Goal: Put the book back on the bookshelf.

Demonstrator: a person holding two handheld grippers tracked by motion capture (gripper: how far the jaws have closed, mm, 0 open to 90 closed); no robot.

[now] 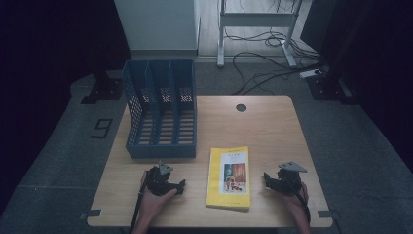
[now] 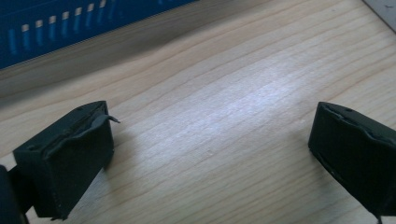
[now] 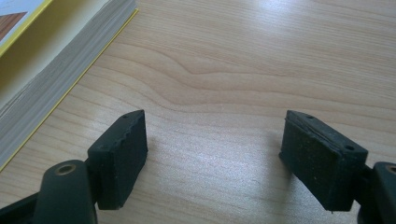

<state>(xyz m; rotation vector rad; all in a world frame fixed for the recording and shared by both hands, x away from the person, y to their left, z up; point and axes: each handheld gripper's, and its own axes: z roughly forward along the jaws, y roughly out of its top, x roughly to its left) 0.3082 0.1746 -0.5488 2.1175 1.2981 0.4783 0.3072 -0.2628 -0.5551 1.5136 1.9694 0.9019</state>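
Note:
A yellow book (image 1: 229, 178) lies flat on the wooden table (image 1: 263, 126), near the front edge, with a picture on its cover. Left of it my left gripper (image 1: 181, 186) rests in a hand on the table, open, nothing between its jaws; its black pads (image 2: 65, 163) stand wide apart over bare wood. Right of the book my right gripper (image 1: 267, 178) is also open and holds nothing. In the right gripper view the book's page edge (image 3: 51, 70) runs along the upper left, apart from the left pad (image 3: 119, 156).
A blue file rack (image 1: 160, 109) with three slots stands at the table's back left; its perforated wall (image 2: 70, 28) crosses the top of the left gripper view. A dark round grommet (image 1: 241, 107) sits near the far edge. Cables and a metal frame (image 1: 255, 29) are on the floor beyond.

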